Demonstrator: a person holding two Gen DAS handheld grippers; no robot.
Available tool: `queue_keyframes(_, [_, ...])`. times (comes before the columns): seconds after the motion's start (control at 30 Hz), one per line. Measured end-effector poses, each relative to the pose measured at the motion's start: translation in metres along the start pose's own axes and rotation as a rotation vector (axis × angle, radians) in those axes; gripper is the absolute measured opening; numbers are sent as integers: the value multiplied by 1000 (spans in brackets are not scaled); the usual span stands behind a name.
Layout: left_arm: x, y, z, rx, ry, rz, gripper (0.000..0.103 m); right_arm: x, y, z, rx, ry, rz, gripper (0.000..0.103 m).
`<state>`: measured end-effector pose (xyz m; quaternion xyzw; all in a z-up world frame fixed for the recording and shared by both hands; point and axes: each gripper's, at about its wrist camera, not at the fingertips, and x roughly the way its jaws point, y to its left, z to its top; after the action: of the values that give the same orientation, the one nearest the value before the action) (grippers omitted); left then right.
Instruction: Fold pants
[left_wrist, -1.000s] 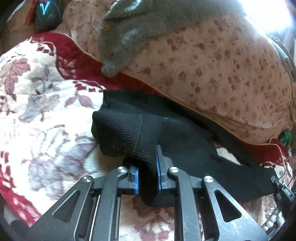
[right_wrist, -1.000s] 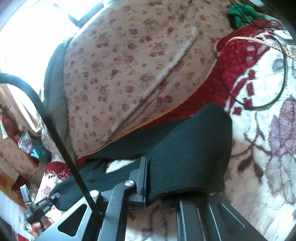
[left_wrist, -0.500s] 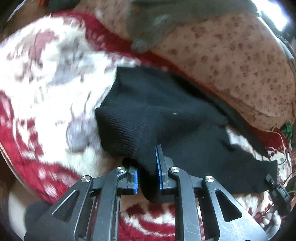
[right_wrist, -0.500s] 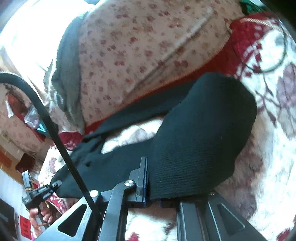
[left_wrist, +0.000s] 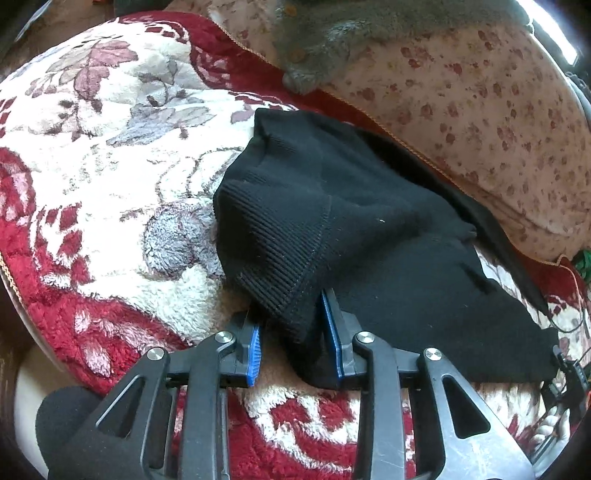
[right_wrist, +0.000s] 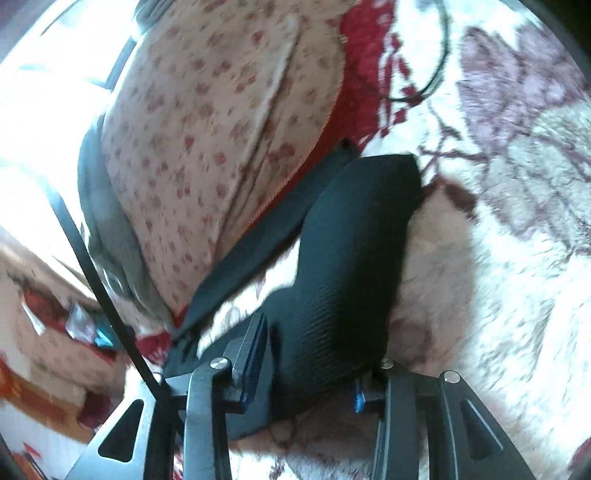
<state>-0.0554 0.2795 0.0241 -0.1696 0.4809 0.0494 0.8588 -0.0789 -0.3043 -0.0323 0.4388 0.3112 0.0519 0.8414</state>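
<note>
The left claw (left_wrist: 293, 341) stands partly open, its blue pads spread with a gap on the left side, and the ribbed cuff of the black pants (left_wrist: 332, 229) hangs between them, lying against the right pad only. From there the pants spread ahead and to the right of that claw over the red and white floral blanket (left_wrist: 110, 177), their far edge running along the rose-print quilt (left_wrist: 480, 110), on which a grey garment (left_wrist: 332, 40) lies. The right claw (right_wrist: 310, 384) is also parted, a thick fold of the pants (right_wrist: 351, 266) filling the space between its pads; whether it presses the cloth cannot be told through the blur
</note>
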Motion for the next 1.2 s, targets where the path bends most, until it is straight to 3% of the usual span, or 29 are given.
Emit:
queue_keyframes(0.2, [4, -4, 2, 9, 7, 18, 28, -5, -14, 18, 79, -46, 50, 36])
queue_keyframes(0.5, [7, -6, 1, 14, 2, 28, 28, -42, -10, 27, 36, -125, 75, 41])
queue_keyframes(0.6, [7, -6, 1, 9, 0, 26, 28, -38, -12, 26, 13, -104, -18, 40])
queue_keyframes(0.67, [8, -6, 0, 9, -2, 27, 28, -37, -19, 24, 15, -111, -65, 19])
queue_keyframes(0.77, [6, -6, 0, 24, -8, 24, 27, -45, -20, 23, -29, -136, -89, 8])
queue_keyframes(0.87, [0, -8, 0, 53, -29, 4, 16, -53, -10, 23, -104, -144, -94, 7])
queue_keyframes(0.97, [-8, -8, 0, 61, -45, -10, 13, -63, -2, 21, -144, -141, -97, 6])
queue_keyframes(1.07, [-13, -5, 4, 59, -44, -33, 12, -71, 1, 21, -156, -134, -124, 6])
queue_keyframes(1.13, [-6, -1, 6, 45, -8, -42, 13, -67, 2, 20, -195, -108, -200, 7])
queue_keyframes(1.2, [2, 3, 4, 29, 26, -22, 25, -55, -4, 18, -213, -59, -293, 12])
